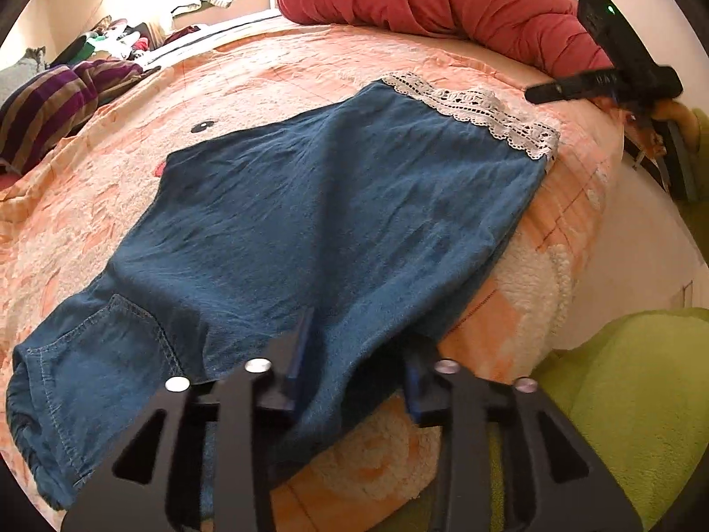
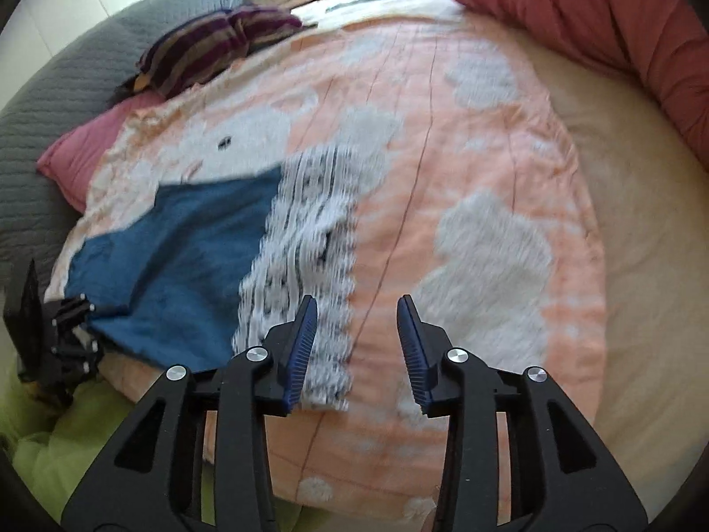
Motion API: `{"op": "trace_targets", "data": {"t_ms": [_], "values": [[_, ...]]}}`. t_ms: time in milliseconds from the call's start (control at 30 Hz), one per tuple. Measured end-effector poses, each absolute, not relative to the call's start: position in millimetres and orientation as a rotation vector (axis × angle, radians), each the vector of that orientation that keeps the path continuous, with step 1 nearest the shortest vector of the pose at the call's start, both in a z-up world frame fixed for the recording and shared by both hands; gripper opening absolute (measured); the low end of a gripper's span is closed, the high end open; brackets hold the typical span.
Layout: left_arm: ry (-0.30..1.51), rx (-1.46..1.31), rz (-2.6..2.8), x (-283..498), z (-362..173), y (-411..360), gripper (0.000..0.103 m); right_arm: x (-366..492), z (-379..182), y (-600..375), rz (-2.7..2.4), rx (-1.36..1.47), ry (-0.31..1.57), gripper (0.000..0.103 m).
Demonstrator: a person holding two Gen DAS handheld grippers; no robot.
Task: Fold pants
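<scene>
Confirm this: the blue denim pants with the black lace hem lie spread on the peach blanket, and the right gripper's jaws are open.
Wrong in one respect: the lace hem is white, not black, as the left wrist view shows. The blue denim pants do lie spread on the peach blanket, and the right gripper has its jaws open.

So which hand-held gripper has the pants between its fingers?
The left hand-held gripper: the blue pants run between its open fingers near the bed's edge. The right hand-held gripper hangs open past the lace hem, with nothing between its fingers.
</scene>
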State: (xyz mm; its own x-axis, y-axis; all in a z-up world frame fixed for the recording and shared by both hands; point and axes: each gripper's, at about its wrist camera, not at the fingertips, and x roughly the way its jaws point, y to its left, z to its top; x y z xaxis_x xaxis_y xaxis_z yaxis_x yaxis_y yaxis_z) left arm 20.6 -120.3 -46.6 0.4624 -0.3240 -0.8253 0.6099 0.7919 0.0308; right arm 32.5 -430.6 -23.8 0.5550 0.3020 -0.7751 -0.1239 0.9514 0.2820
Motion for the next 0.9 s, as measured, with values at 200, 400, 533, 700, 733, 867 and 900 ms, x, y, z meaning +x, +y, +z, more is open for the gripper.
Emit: {"op": "trace_targets", "data": {"t_ms": [200, 400, 533, 700, 733, 867, 900], "values": [[0.908, 0.309, -0.59, 12, -36, -110, 0.058, 53, -21, -408, 0.325, 0.186, 0.932, 0.046], [0.847, 0.157, -0.481, 3, -4, -56, 0.072, 73, -21, -370, 0.414, 0.138, 0.916, 0.055], [0.832, 0.058, -0.268, 6, 9, -1, 0.077, 74, -24, -340, 0.504, 0.091, 0.922, 0.058], [0.87, -0.013, 0.03, 11, 7, 57, 0.083, 74, -36, -328, 0.528, 0.058, 0.954, 0.06], [0.903, -0.035, 0.076, 14, 0, 67, 0.083, 73, -38, -329, 0.52, 0.051, 0.961, 0.06], [0.961, -0.11, 0.072, 23, -20, 76, 0.078, 70, -45, -333, 0.498, 0.021, 0.98, 0.062], [0.961, -0.126, 0.046, 23, -23, 73, 0.053, 69, -47, -334, 0.49, 0.014, 0.986, 0.062]]}}
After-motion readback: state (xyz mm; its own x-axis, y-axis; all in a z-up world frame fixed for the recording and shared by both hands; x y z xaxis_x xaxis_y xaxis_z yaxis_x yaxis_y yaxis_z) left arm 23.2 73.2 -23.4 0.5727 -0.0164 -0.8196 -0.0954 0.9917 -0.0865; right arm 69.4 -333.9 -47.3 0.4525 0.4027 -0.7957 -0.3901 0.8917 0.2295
